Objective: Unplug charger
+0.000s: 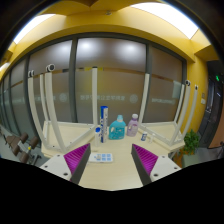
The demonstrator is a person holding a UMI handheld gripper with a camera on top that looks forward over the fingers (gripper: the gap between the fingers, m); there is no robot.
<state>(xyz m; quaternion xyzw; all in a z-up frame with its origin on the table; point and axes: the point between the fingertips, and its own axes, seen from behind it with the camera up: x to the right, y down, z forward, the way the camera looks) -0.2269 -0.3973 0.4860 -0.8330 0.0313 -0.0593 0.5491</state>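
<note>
Between our wide-spread fingers (110, 160) nothing is held; beyond them on the desk (115, 172) stand a blue bottle (117, 128) and a tall tube (103, 122); we see no charger, so reaching blind risks toppling them.

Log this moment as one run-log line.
gripper: open, empty | ahead: small white tray on pale table | beyond: teal bottle | charger: not visible

charger: not told for certain | candidate: small white block (102, 157), flat, dark spots on top | pose: lying flat on pale tabletop | place: just ahead of gripper (112, 152), between its spread fingers, touching neither
</note>
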